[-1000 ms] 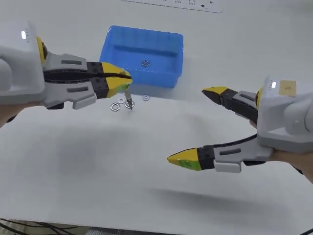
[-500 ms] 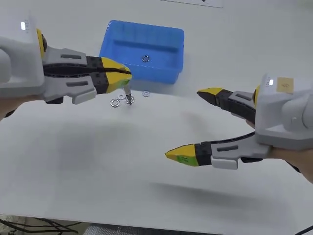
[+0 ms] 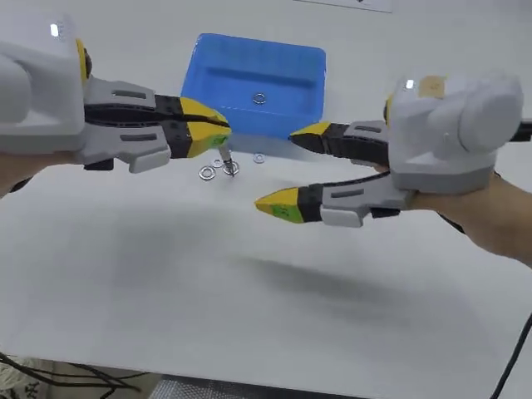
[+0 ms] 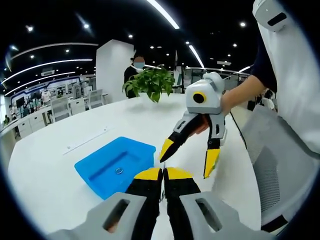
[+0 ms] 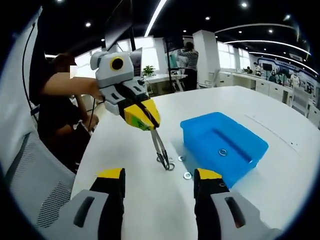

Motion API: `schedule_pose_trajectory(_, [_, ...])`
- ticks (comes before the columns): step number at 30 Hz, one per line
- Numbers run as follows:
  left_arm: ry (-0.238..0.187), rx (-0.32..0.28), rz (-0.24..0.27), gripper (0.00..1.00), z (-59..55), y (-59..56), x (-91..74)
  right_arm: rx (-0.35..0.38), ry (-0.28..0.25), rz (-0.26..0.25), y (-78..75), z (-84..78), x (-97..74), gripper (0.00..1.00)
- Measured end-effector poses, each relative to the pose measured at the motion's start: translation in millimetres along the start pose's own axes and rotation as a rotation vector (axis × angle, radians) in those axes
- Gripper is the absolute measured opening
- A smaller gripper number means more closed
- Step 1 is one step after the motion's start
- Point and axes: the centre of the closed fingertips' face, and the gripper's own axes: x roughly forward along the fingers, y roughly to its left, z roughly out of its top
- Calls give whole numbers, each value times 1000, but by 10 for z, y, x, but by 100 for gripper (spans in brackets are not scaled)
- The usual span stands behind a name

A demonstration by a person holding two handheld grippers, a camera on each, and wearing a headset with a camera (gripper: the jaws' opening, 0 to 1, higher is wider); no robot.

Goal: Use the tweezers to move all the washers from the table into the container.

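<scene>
On table [image 3: 166,274] beside container [image 3: 266,123]: four washers [image 3: 206,173]; one washer [image 3: 259,99] inside. Left gripper [image 3: 223,129] clamps tweezers [image 3: 224,158]; right gripper [image 3: 274,169] jaws apart.

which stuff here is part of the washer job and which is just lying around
Job: tweezers in the left gripper; washers on the table; blue container holding one washer; open right gripper.
Lying about: plant; mesh chair.

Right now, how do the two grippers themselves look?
The left gripper and the right gripper have pale grey housings, grey side plates and black tapering fingers with yellow tips. The right housing bears a small tan label; one right tip shows green marking.
</scene>
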Motion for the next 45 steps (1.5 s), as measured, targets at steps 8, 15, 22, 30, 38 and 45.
schedule_pose_trajectory(8, [0, -16, 2, 5, -20, 19, -11, -78, 57, 78, -81, -64, 331, 35])
schedule_pose_trajectory(15, [0, -30, -7, 5, -39, 42, -9, -95, 81, 144, 5, -55, 475, 31])
schedule_pose_trajectory(22, [7, -26, -14, 6, -44, 58, 12, -126, 85, 191, 46, 5, 502, 16])
schedule_pose_trajectory(30, [13, -24, -19, 6, -84, 87, -7, -192, 105, 202, 52, -3, 504, 12])
schedule_pose_trajectory(38, [2, -10, 3, 6, -74, 90, 14, -243, 108, 190, 49, -8, 494, 10])
schedule_pose_trajectory(45, [13, 0, 34, 7, -91, 142, 3, -226, 97, 180, 56, -20, 479, 10])
